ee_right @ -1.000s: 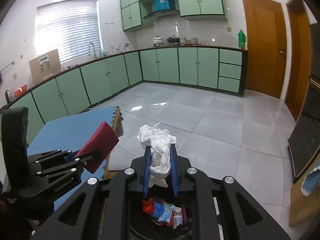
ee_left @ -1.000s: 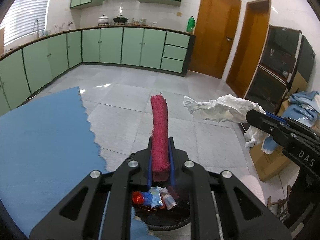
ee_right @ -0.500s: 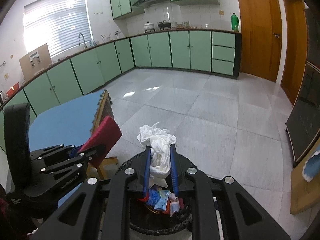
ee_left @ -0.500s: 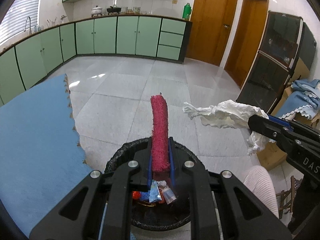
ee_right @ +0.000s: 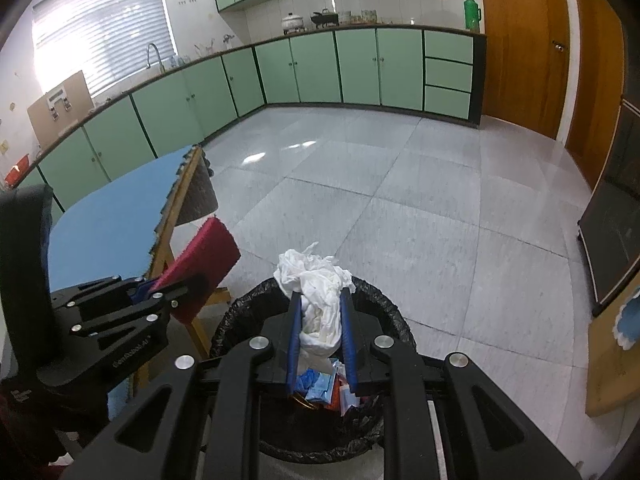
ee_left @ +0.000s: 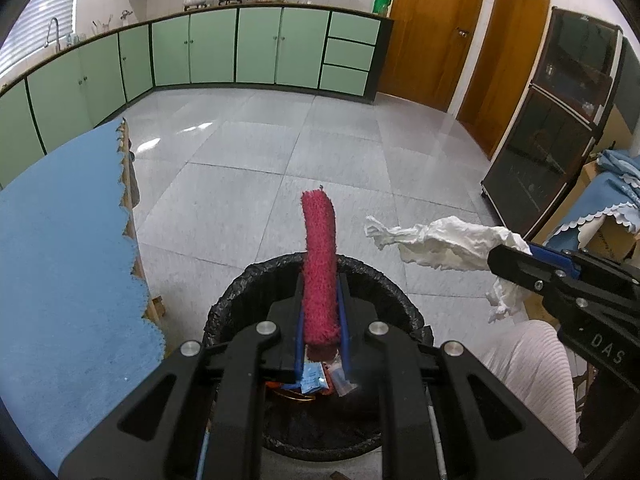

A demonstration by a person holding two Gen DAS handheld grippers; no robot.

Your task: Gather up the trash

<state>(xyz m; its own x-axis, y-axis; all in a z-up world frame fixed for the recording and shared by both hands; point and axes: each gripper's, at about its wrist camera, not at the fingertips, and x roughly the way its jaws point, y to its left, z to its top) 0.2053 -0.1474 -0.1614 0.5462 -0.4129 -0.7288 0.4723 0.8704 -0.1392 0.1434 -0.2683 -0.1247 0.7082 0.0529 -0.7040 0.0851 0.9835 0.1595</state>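
Comparing against a second ago: you've brought both hand-held grippers down toward the bin (ee_left: 312, 436). Back then only its contents showed under the left hand-held gripper (ee_left: 321, 280); now the black-bagged rim fills the lower centre of both views.

Left hand-held gripper: jaws clamped tight on the red scouring pad (ee_left: 319, 268), grip unchanged. Pad stands on edge, sticking up past the fingertips, over the bin's far rim at frame centre. In the right wrist view that same pad (ee_right: 204, 256) sits left of centre, in front of the blue tabletop (ee_right: 112, 208).

Right hand-held gripper (ee_right: 321, 308): jaws closed on the crumpled white tissue (ee_right: 316, 292), also unchanged. Wad bulges above the blue pads, tail hangs between them, over the bin (ee_right: 248, 316) mouth at lower centre. From the left wrist view the tissue (ee_left: 444, 240) is at right of centre, level with the pad, off to the bin's right.

Bin contents: black liner, small pile at the bottom of blue wrappers (ee_right: 316, 384), something red and a white scrap. Can't make out more. Neither held item is in the bin yet.
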